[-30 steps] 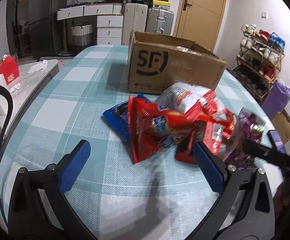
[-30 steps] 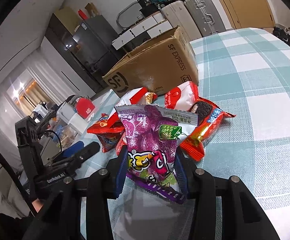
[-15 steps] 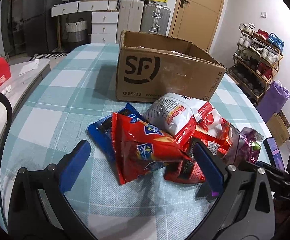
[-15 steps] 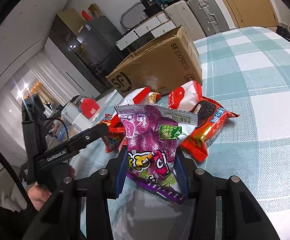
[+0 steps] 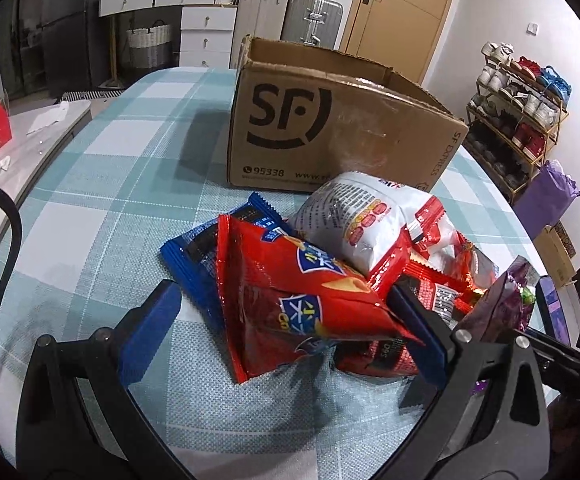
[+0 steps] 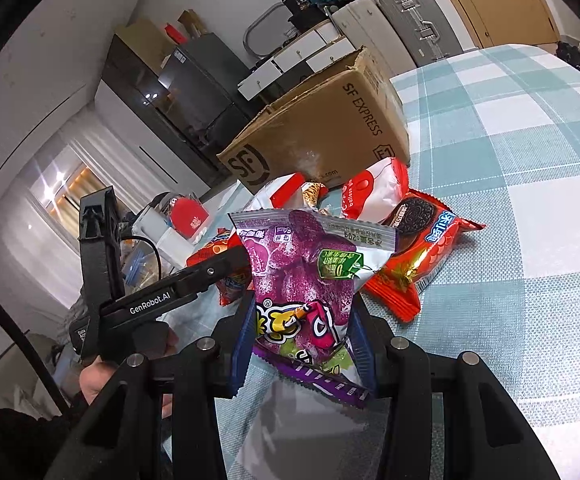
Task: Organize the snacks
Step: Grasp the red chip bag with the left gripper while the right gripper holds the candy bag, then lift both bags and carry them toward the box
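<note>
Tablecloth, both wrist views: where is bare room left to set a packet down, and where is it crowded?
Free: the checked tablecloth left of the box and blue packet; the near strip below the red packet; and, in the right wrist view, the wide stretch right of the cookie packet. Crowded: the snack heap in front of the box, where both grippers work.

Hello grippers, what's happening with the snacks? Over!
Right gripper shut on purple bag. Left gripper open around red bag. Box behind pile, path clear.
</note>
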`<state>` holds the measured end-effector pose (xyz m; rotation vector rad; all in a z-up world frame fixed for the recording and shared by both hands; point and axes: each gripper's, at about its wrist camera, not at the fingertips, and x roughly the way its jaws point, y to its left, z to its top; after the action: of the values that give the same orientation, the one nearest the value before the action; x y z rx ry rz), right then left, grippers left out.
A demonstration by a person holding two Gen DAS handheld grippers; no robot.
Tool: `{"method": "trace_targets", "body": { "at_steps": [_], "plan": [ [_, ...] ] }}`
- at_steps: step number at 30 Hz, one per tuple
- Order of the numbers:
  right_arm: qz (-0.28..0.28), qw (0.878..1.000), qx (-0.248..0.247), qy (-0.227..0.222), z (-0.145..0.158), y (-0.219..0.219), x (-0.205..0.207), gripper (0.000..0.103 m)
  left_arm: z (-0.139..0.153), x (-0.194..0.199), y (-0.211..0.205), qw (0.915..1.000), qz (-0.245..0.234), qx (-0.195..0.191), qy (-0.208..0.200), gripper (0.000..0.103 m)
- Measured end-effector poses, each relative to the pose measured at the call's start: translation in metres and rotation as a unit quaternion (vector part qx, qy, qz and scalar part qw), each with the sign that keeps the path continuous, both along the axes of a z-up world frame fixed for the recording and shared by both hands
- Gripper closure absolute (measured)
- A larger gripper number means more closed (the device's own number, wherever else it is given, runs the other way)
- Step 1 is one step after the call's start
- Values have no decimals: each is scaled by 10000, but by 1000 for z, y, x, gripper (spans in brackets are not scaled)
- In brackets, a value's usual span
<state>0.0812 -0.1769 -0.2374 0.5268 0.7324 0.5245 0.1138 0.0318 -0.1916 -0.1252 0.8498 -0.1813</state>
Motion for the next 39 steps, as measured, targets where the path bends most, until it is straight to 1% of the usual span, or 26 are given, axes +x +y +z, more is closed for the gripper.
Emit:
{"method": "trace_targets", "body": {
  "at_steps": [2, 5, 6, 8, 9, 12, 17, 28, 29, 36, 39],
  "plan": [
    [-8, 10000, 7, 18, -1, 0, 1, 59, -2, 0, 2, 10000, -10, -71, 19, 4],
    [-5, 10000, 15, 24, -1, -1, 2, 59, -4, 1, 4, 9996, -89, -239, 79, 13],
    [-6, 10000, 15, 20, -1, -1, 2, 59, -5, 1, 4, 9996, -103, -240, 103, 17],
    [0, 10000, 14, 28, -1, 0, 2, 59, -6, 0, 5, 9995, -118, -274, 124, 22],
    [-3, 10000, 14, 31, -1, -1, 1, 59, -5, -1, 5, 9994, -119, -298, 119, 26],
    [-11, 10000, 18, 27, -1, -1, 1, 59, -4, -2, 8, 9992, -138, -370, 92, 31],
    [-26, 10000, 16, 36, -1, -1, 1, 59, -2, -5, 14, 9987, -133, -482, 87, 44],
    [-49, 10000, 13, 48, -1, -2, 1, 59, -1, -13, 26, 9974, -80, -698, 166, 52],
    [-52, 10000, 10, 55, -1, -2, 1, 59, -1, -14, 28, 9973, -69, -714, 175, 57],
    [-130, 9999, -41, 46, -1, -2, -1, 59, 0, -23, 35, 9967, -77, -777, 202, 58],
    [-156, 9998, -87, 34, 0, -1, -2, 59, 3, -32, 36, 9971, -101, -748, 138, 58]
  ]
}}
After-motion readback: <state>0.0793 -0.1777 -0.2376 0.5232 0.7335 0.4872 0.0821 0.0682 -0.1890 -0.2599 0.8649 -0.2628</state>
